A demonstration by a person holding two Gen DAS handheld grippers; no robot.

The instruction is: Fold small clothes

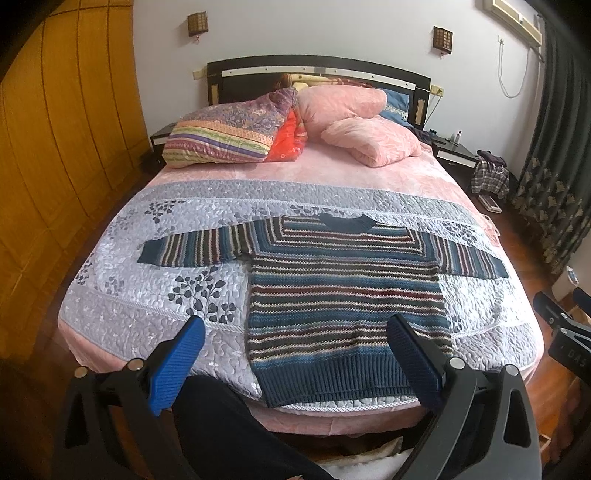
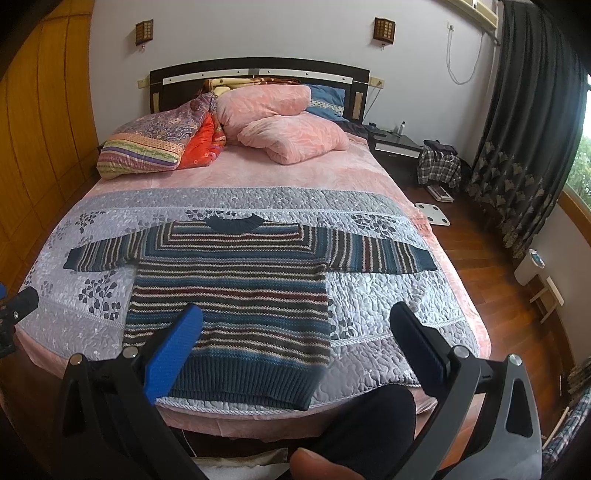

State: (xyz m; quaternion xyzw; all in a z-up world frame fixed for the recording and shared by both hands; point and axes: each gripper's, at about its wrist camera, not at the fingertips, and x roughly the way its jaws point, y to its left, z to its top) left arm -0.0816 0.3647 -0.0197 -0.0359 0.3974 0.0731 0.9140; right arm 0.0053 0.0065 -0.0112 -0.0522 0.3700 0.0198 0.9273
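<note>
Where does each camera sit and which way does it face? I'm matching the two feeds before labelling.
Left wrist: on the left gripper at the bed's foot, facing the headboard over the striped sweater; its open blue fingers and a dark-clad leg show.
Right wrist: on the right gripper, further right, facing likewise; open fingers, a leg show.
Shared: sweater, flat, sleeves spread; quilt; pink pillows.

Bedroom with pale walls (image 2: pixel 258 33), 2 small wooden lamps (image 2: pixel 385 28) above a dark headboard (image 2: pixel 258 72). Yellow wooden wardrobe (image 1: pixel 55 140) at left, reddish wood floor (image 2: pixel 480 266), dark patterned curtains (image 2: pixel 524 122) beside a daylit window (image 2: pixel 583 162) at right. Black nightstand (image 2: pixel 397 144).
</note>
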